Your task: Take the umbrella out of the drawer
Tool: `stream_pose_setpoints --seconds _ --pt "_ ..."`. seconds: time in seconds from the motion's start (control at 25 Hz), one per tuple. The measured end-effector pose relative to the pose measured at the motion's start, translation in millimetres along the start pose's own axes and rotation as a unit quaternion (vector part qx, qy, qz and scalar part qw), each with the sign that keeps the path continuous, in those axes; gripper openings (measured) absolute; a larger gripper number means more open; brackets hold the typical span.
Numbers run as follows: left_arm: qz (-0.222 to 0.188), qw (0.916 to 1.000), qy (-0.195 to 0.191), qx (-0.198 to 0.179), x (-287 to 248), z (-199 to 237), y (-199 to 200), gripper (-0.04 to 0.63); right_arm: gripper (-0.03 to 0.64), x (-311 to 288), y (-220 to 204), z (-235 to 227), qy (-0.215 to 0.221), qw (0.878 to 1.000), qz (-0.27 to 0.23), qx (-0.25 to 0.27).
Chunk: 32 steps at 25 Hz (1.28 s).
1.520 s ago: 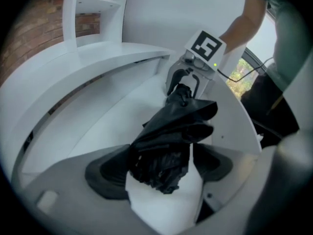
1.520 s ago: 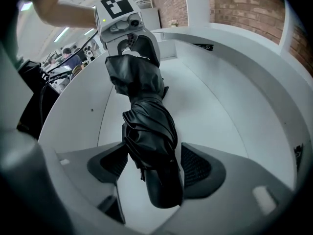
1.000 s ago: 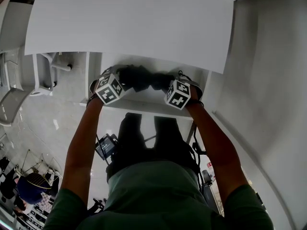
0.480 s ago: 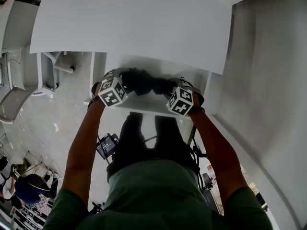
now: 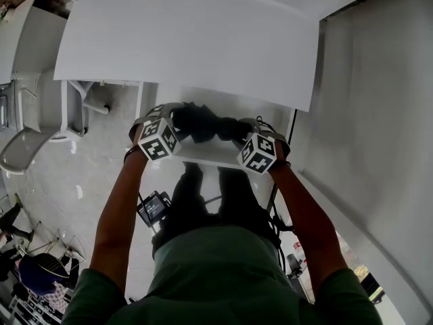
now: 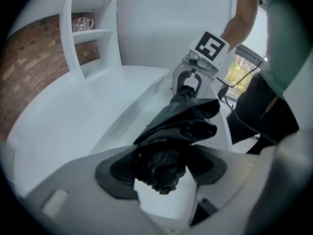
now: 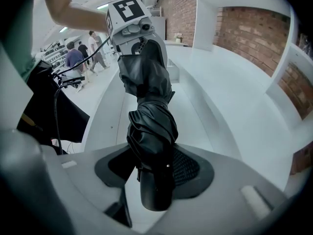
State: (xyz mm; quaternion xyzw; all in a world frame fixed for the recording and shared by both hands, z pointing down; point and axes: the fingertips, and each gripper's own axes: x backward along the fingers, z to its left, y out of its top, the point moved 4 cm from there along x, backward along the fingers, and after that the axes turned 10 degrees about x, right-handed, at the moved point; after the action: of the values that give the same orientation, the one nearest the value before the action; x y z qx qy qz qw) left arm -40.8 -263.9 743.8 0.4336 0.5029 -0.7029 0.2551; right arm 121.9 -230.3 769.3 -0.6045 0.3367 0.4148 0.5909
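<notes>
A folded black umbrella [image 5: 203,124] hangs crosswise over the open white drawer [image 5: 215,158], just below the white desk top [image 5: 189,39]. My left gripper [image 5: 177,122] is shut on its bunched fabric end [image 6: 164,168]. My right gripper [image 5: 242,133] is shut on the handle end [image 7: 156,180], the round handle poking out past the pads. Both pairs of jaws have just been closing, with the umbrella between them. In the left gripper view the umbrella [image 6: 178,121] runs to the right gripper [image 6: 193,77]. The right gripper view shows the umbrella [image 7: 149,97] reaching the left gripper [image 7: 132,28].
White wall shelves [image 6: 90,33] with a glass jug [image 6: 83,23] stand against a brick wall [image 6: 29,72]. A white chair [image 5: 34,127] is on the floor at the left. A white wall [image 5: 379,114] is close on the right. People [image 7: 76,58] stand far behind.
Both grippers have risen together with the umbrella held between them, lifting it up from the drawer towards the desk top's edge.
</notes>
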Motion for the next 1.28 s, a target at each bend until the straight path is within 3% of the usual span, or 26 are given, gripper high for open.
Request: stream_pose_setpoints --seconds 0.64,1.28 --pt "-0.043 0.9949 0.070 -0.059 93 -18 56 0.290 0.213 94 40 -5 -0.088 0.995 -0.020 0.038" --pt "-0.088 0.9836 0.132 -0.086 169 -5 99 0.290 0.213 167 86 -39 -0.157 0.984 -0.017 0.086"
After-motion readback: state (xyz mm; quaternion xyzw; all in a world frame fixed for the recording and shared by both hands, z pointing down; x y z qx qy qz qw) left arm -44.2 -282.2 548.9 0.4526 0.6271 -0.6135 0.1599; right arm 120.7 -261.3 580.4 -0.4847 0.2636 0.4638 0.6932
